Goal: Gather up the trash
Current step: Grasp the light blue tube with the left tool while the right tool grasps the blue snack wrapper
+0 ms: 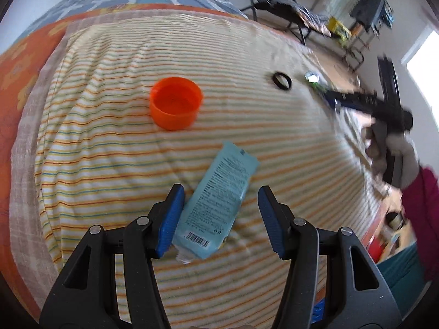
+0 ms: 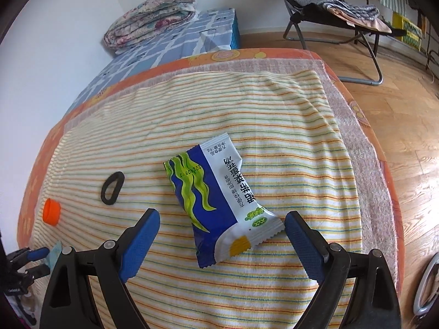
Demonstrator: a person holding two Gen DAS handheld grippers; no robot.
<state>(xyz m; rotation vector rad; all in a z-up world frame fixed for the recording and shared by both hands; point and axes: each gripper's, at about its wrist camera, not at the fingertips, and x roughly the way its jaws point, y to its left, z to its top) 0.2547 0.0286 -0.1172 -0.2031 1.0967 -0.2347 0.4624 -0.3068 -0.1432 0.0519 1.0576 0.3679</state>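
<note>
A light blue tube [image 1: 219, 200] with a barcode lies on the striped towel [image 1: 109, 164], between the fingers of my left gripper [image 1: 219, 192]. Its left pad is right at the tube's edge and the right pad stands apart, so the gripper is open. In the right wrist view a blue, white and green snack packet [image 2: 216, 200] lies flat between the open fingers of my right gripper [image 2: 222, 215], and neither pad touches it. An orange cap [image 1: 175, 104] sits open side up beyond the tube. A black ring [image 1: 282, 81] lies between the cap and the packet.
The towel covers an orange mattress [image 2: 389, 170] whose right edge drops to a wooden floor [image 2: 397, 104]. A folded quilt [image 2: 153, 13] lies on a blue checked sheet at the back. A folding chair [image 2: 329, 8] stands beyond the mattress. A gloved hand [image 1: 403, 150] holds the right gripper.
</note>
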